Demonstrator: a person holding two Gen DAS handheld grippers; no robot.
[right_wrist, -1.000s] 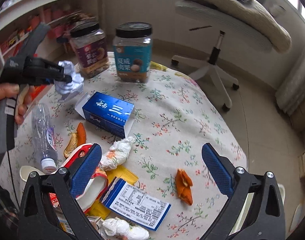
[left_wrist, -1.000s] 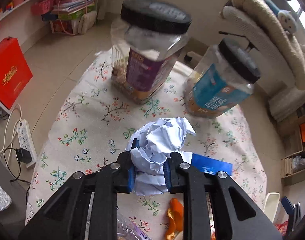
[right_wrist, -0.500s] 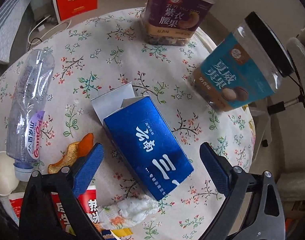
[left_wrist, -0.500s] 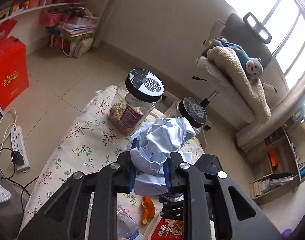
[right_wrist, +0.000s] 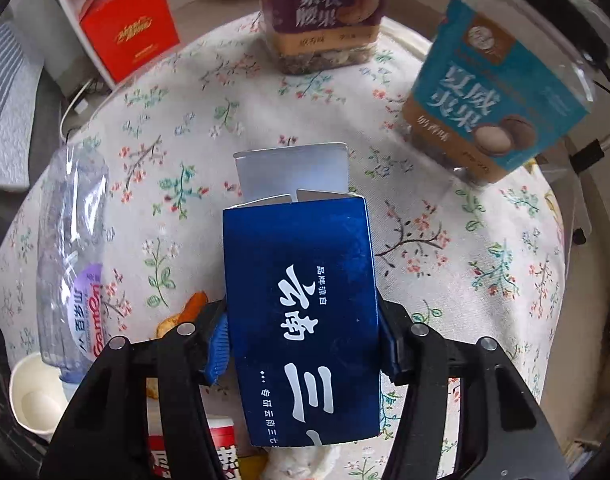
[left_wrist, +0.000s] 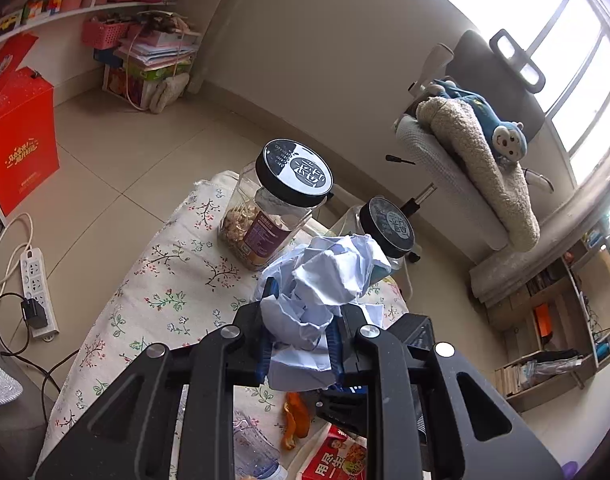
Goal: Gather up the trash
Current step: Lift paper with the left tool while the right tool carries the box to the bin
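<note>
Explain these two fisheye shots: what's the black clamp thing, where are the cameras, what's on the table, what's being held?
There is no robot arm. A person holds a two-finger gripper in each hand, and each gripper carries a camera that looks along its fingers. The black frame at the bottom of each picture is that gripper.

The left wrist view shows the left gripper raised above the table, shut on a crumpled paper ball.

The right wrist view looks steeply down. The right gripper has its jaws closing on a blue carton with an open flap; the pads look to be at its sides.

On the floral tablecloth lie two nut jars, an empty plastic bottle, a paper cup, orange peel and red packaging.
</note>
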